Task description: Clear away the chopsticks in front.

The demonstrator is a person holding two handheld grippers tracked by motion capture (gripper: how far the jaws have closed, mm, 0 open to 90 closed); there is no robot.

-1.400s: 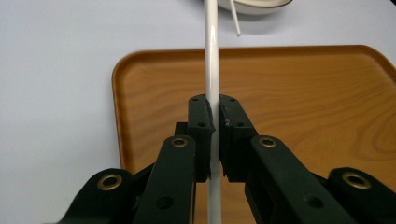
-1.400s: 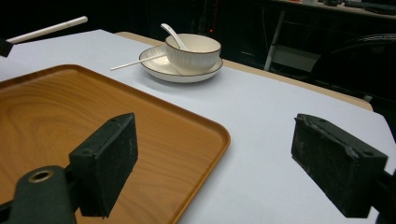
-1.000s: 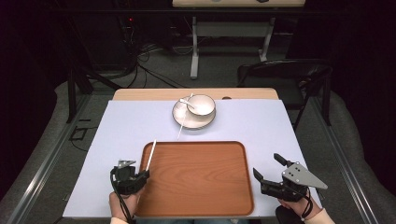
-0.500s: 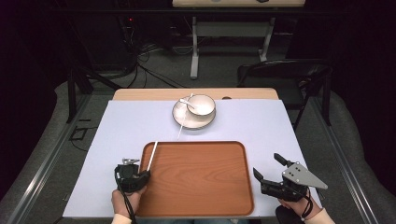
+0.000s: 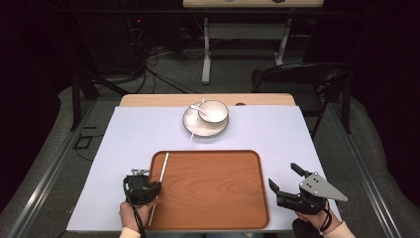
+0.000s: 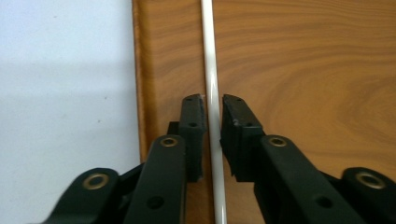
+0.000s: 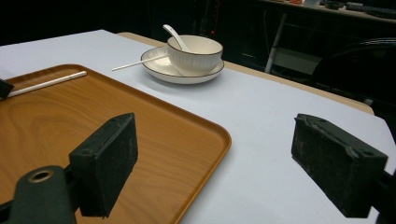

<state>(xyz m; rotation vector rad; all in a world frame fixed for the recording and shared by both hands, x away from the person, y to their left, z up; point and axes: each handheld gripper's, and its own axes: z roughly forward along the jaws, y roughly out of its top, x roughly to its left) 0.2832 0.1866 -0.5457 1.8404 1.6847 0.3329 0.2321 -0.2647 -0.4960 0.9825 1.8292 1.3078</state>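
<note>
Both tongs sit at the near edge of the table, one on each side of the wooden tray (image 5: 213, 191). On the left, the left gripper (image 5: 143, 191) hangs over the tray's left rim with a white chopstick (image 6: 212, 116) running straight up between its black pads; its jaws have just been easing apart, and in the left gripper view a thin gap shows on each side of the stick, so the pads no longer press on it. On the right, the right gripper (image 5: 289, 186) rests just off the tray's right edge with its jaws spread wide and nothing between them. As for progress, one chopstick now lies inside the tray along its left side, pointing away from the person, so that placement looks done or all but done; what remains there is only to draw the left tongs back clear of it. A second chopstick (image 5: 194, 130) leans on the rim of the plate (image 5: 190, 126) at the far middle of the table, beside the bowl (image 5: 214, 111) with its spoon (image 5: 197, 107), well apart from both tongs. Judging by the layout, that stick, and perhaps the dishes, are likely left to bring over to the tray.
</note>
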